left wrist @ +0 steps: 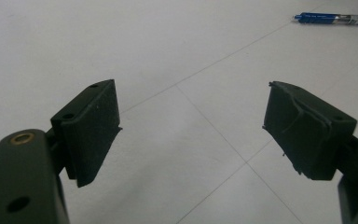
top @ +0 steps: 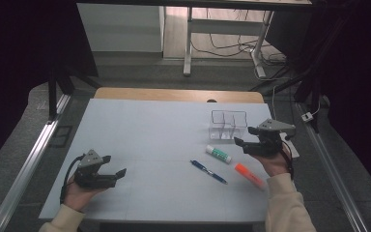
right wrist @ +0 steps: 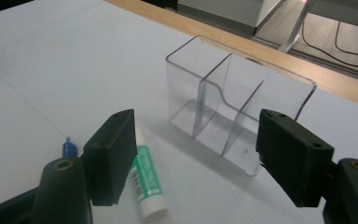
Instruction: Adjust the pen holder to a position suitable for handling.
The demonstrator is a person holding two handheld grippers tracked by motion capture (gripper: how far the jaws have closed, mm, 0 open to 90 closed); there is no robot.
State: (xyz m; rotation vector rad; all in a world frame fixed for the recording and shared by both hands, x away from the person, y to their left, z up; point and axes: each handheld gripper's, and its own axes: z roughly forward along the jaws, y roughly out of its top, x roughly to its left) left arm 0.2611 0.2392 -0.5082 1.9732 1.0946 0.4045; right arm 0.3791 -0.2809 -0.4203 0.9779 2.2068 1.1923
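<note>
Right gripper [top: 248, 137] hung over the glue stick [top: 218, 154], jaws wide, nothing held.

The glue stick lay flat on the white table [top: 140, 130], just in front of the clear three-compartment organizer [top: 228, 125]. A blue pen [top: 208, 172] and an orange marker [top: 249, 175] lay near it, toward the person. The left gripper [top: 113, 166] sat well apart at the near left, jaws also wide and empty.

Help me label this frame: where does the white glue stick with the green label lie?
The white glue stick with the green label lies right of centre in the high view, before the clear plastic organiser, beside the blue pen.
</note>
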